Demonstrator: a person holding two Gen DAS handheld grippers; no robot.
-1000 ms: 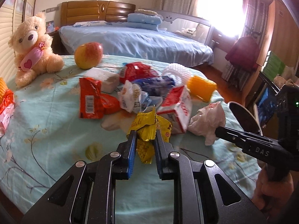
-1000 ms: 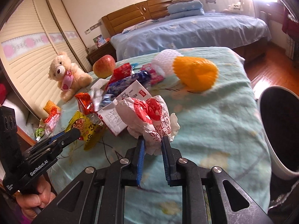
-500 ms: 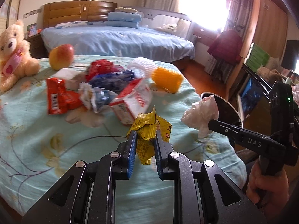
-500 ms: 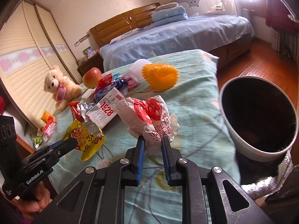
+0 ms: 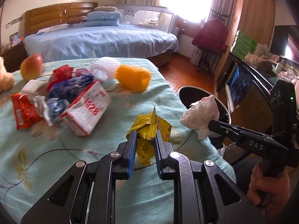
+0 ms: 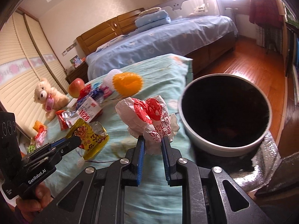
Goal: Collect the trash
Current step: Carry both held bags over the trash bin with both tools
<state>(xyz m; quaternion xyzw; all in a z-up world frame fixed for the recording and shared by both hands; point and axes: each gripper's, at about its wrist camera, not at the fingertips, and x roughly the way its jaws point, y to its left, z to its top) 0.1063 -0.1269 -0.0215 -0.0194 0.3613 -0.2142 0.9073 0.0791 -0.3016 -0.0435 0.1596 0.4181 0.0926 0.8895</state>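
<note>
- Our left gripper (image 5: 143, 137) pinches a crumpled yellow snack wrapper (image 5: 149, 128), foil-lined, with red printing, held above the near right part of the bedspread (image 5: 56, 149).
- Our right gripper (image 6: 152, 143) is clamped on a balled white paper wrapper (image 6: 149, 117) with red print, held over the bedspread's right edge, just beside the bin.
- The round bin (image 6: 205, 145), white-walled and dark inside, stands on the floor against that edge.
- Farther left on the bedspread lie a torn red-and-white carton (image 5: 87, 108), red and blue wrappers, an orange foam net (image 5: 133, 77) and a white one.
- An apple (image 5: 30, 67) and a teddy bear (image 6: 47, 97) sit by the far left edge.
</note>
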